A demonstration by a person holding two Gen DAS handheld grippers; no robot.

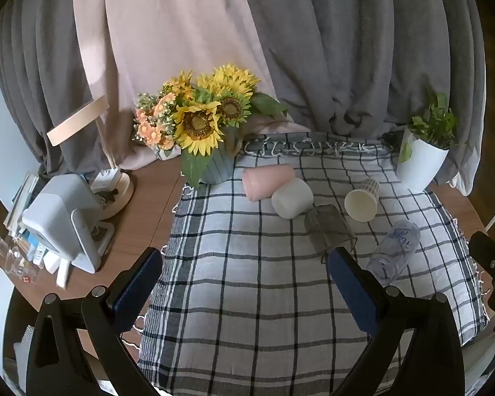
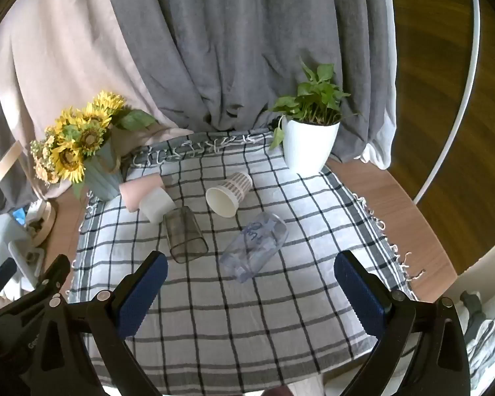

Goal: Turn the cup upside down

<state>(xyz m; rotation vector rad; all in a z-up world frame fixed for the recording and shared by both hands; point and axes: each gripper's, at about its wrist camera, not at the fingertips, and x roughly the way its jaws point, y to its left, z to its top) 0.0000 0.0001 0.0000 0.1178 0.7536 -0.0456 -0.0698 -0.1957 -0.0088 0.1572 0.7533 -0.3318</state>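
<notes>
Left wrist view: left gripper (image 1: 244, 270) jaws wide apart, holding nothing; five cups lie on their sides on the checked cloth (image 1: 247, 313) — pink cup (image 1: 267, 181) touches white cup (image 1: 292, 198). Right wrist view: right gripper (image 2: 247, 277) equally wide, empty, clear cup (image 2: 254, 247) nearest. Risk — round cups probably roll off when nudged, and thin paper cup (image 2: 229, 194) may crush.

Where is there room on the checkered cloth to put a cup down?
The near half of the checkered cloth, between the open grippers and the smoky glass, is bare. Farther back it is crowded: pink cup, white cup, paper cup and clear cup lie close together.
</notes>
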